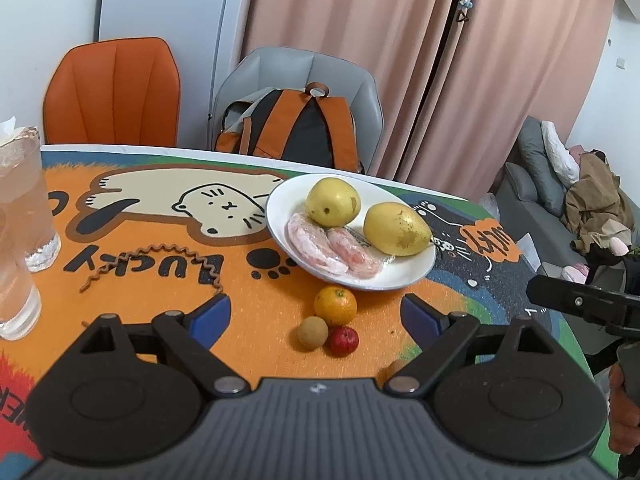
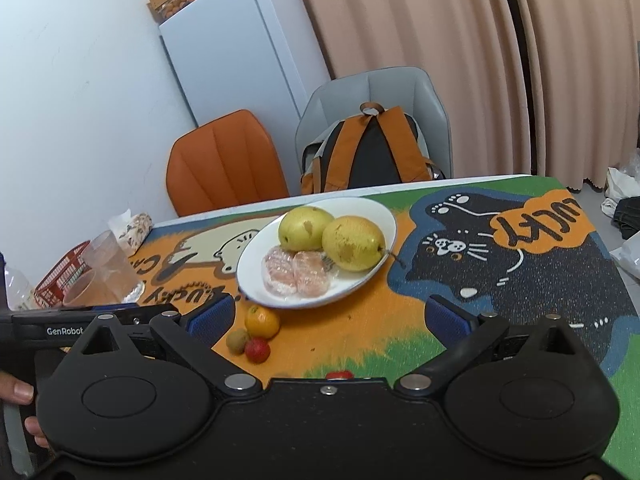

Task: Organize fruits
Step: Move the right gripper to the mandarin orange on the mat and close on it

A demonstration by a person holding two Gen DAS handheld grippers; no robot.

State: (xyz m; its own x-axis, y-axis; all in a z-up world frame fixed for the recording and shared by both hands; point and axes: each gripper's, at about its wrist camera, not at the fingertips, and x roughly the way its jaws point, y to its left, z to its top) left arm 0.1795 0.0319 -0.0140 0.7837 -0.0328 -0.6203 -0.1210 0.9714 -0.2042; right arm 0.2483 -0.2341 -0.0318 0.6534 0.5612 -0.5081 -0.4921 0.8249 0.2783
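Nearest the lens in both wrist views sit the black housings and linkages of the 2 hand-held grippers. Held low and roughly level over the near table edge, the left gripper (image 1: 316, 318) has its blue-padded fingers (image 1: 212, 318) spread wide with nothing between them. In the same state, the right gripper (image 2: 346, 318) is wide and empty, tilted slightly so the table slopes in its view. A bare thumb (image 2: 18, 390) and fingertip show at the right view's lower left edge, wrapped on the left gripper's handle; part of another hand (image 1: 622, 412) grips the right gripper's handle at the left view's right edge.

Just beyond the fingers, 3 small fruits cluster on the orange cartoon-cat tablecloth (image 1: 248, 280): a small red round fruit (image 1: 343, 341) and a small brownish-tan round fruit (image 1: 313, 332) side by side and touching, with a small orange mandarin (image 1: 335, 305) just behind them. In the left view they lie between the spread fingers; in the right view they sit close to the left finger.

Behind the mandarin is a white round plate (image 1: 408, 276) holding 2 plastic-wrapped pinkish fruit pieces (image 1: 334, 254) at its front and 2 yellow-green pears (image 1: 362, 216) at its back.

Left of the plate lie a brown coiled cord (image 1: 160, 264) and clear drinking glasses (image 1: 24, 216). Past the table stand an orange chair (image 1: 114, 92) and a grey chair (image 1: 320, 76) carrying an orange-and-black backpack (image 1: 296, 128), before pink curtains (image 1: 360, 40).
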